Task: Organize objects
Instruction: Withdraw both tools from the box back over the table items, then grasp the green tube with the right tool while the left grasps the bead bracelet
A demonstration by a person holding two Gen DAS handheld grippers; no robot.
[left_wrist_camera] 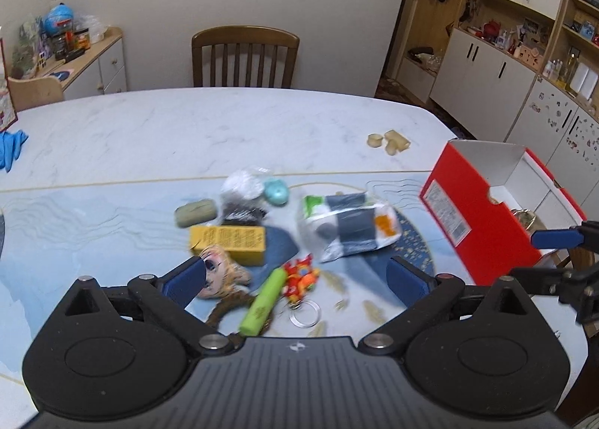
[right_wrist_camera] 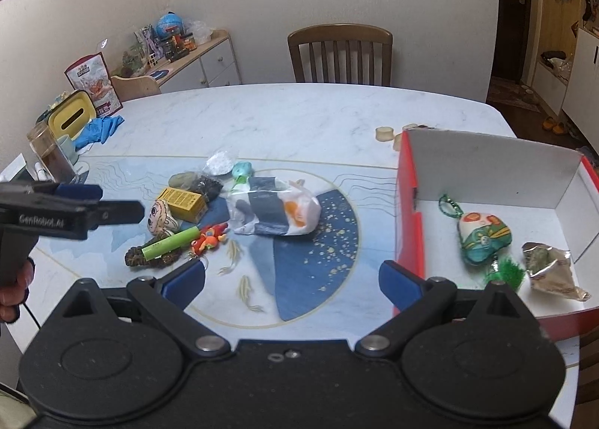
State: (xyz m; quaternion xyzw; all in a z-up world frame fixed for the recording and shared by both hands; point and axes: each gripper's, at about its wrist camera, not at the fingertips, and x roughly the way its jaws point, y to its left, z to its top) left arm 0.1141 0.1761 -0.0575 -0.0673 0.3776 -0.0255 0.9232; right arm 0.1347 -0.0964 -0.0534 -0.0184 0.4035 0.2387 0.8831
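A pile of small objects lies mid-table: a white printed bag, a yellow box, a green tube, a red keychain toy, a round face plush. A red cardboard box stands at the right and holds a green plush pouch and a foil packet. My left gripper is open over the tube and keychain. My right gripper is open and empty beside the red box.
A wooden chair stands at the far table edge. Blue gloves, a yellow container and a jar are at the left. Beige pieces lie behind the box. Cabinets line the right wall.
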